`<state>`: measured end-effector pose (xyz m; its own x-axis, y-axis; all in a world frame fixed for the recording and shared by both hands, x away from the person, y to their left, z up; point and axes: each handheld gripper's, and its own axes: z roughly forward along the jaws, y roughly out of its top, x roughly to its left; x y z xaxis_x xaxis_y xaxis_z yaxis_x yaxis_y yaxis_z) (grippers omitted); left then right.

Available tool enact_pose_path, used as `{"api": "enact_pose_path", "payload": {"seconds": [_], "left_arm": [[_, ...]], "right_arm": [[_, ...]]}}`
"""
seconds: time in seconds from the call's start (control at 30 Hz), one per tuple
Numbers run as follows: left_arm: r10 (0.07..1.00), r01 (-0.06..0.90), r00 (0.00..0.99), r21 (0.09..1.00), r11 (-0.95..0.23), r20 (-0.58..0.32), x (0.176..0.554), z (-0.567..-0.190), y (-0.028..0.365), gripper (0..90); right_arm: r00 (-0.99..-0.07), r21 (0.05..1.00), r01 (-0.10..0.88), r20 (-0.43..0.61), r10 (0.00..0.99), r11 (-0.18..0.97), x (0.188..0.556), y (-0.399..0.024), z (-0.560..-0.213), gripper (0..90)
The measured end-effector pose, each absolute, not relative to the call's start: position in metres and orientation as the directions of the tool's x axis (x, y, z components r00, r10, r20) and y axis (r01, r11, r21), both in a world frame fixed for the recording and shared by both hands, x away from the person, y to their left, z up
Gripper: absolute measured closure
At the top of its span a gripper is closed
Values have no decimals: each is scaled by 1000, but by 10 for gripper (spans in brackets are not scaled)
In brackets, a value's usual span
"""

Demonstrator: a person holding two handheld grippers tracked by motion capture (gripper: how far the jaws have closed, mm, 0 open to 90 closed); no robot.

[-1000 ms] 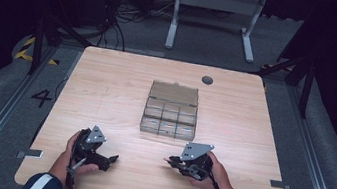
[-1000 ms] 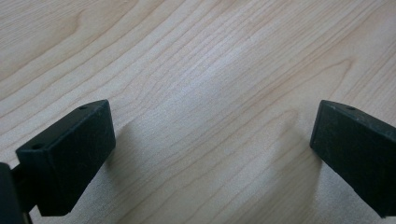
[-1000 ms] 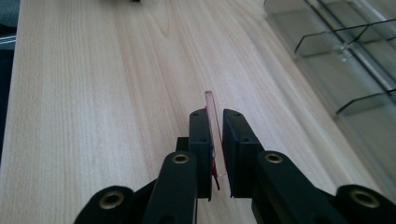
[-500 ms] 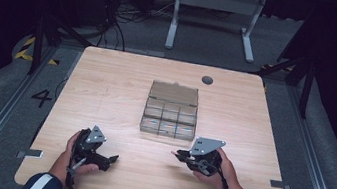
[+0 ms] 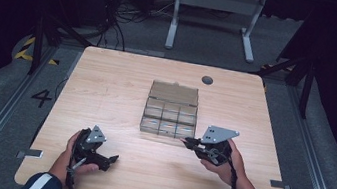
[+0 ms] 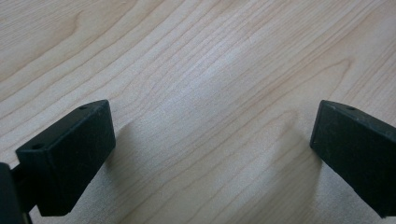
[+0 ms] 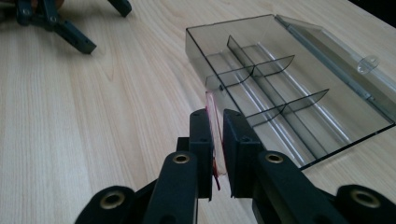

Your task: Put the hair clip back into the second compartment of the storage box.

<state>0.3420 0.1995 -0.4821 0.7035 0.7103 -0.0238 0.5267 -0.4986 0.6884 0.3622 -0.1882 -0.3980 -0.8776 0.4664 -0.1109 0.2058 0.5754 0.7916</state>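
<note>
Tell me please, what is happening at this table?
A person works at a wooden table with a hand-held gripper in each hand. The right hand-held gripper is shut on a thin clear card with a red edge, held beside an open clear compartment box. The left hand-held gripper is open over bare wood, holding nothing.

The counter is pale wood with rounded corners. An open clear box with dividers lies near its middle. A dark round cap sits beyond it.
</note>
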Motion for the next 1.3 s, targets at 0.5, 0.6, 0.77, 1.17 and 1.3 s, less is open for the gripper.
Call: {"api": "enact_pose_path", "payload": {"seconds": [0.5,0.6,0.77,1.17,1.3], "left_arm": [[708,525,706,688,-501,-23,342,-482,200,6],[708,525,706,688,-501,-23,342,-482,200,5],[708,525,706,688,-501,-23,342,-482,200,6],[709,526,705,688,-500,-24,342,-482,199,6],[704,522,710,689,-503,-24,343,-482,199,4]], "right_arm": [[-868,783,214,-121,481,584,392,-184,-377,830],[-866,780,217,-123,484,586,397,-180,-377,830],[-867,775,219,-124,482,593,405,-172,-374,830],[-857,774,230,-126,500,590,427,-157,-368,831],[-851,769,238,-129,508,593,433,-155,-368,831]]}}
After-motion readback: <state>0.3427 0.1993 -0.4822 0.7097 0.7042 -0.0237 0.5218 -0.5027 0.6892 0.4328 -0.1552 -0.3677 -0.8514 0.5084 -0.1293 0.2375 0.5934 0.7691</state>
